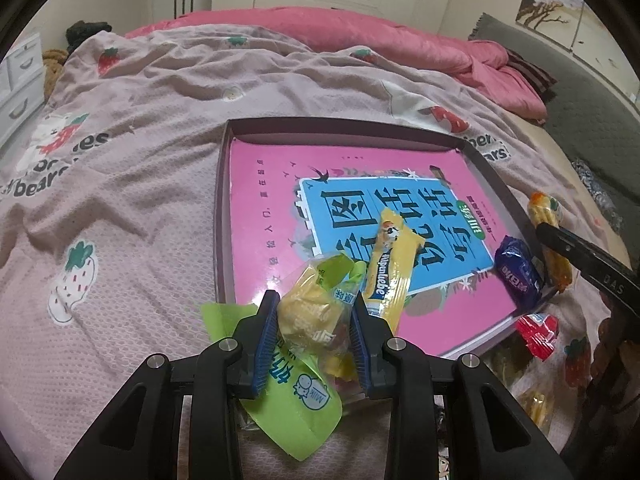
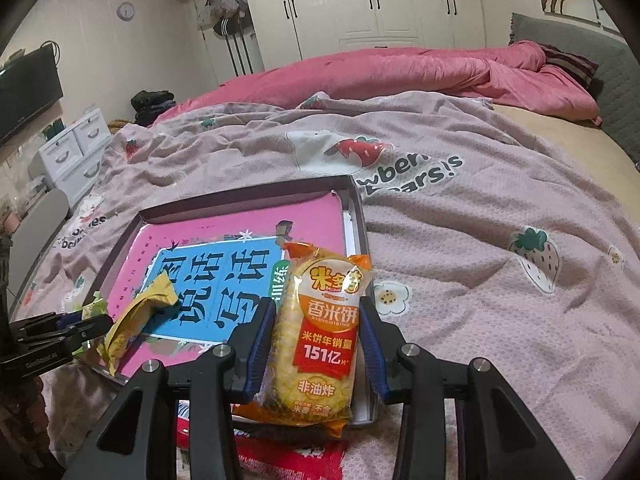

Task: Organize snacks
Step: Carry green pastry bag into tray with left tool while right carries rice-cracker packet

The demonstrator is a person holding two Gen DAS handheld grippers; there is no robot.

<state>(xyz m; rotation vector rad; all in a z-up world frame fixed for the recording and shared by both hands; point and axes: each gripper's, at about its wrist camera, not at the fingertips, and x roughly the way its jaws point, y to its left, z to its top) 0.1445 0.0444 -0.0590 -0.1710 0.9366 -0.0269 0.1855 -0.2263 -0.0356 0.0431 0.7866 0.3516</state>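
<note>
My left gripper [image 1: 315,298] is shut on a green-and-yellow snack packet [image 1: 308,320], just over the near edge of a shallow dark box [image 1: 222,200]. A pink and blue book [image 1: 260,216] lies in the box. On the book rest a yellow candy stick [image 1: 390,264] and a purple packet [image 1: 518,276]. My right gripper [image 2: 316,304] is shut on an orange rice-cracker pack [image 2: 324,336], held upright over the near right corner of the box [image 2: 248,196]. The yellow stick [image 2: 136,320] and the left gripper [image 2: 90,318] show at the left of the right wrist view.
The box sits on a pink strawberry-print blanket [image 1: 120,220] on a bed. Red packets [image 1: 536,332] and other snacks [image 1: 538,404] lie on the blanket near the box's front corner. A rumpled pink duvet [image 2: 400,72] lies at the back, with white drawers [image 2: 76,152] to the left.
</note>
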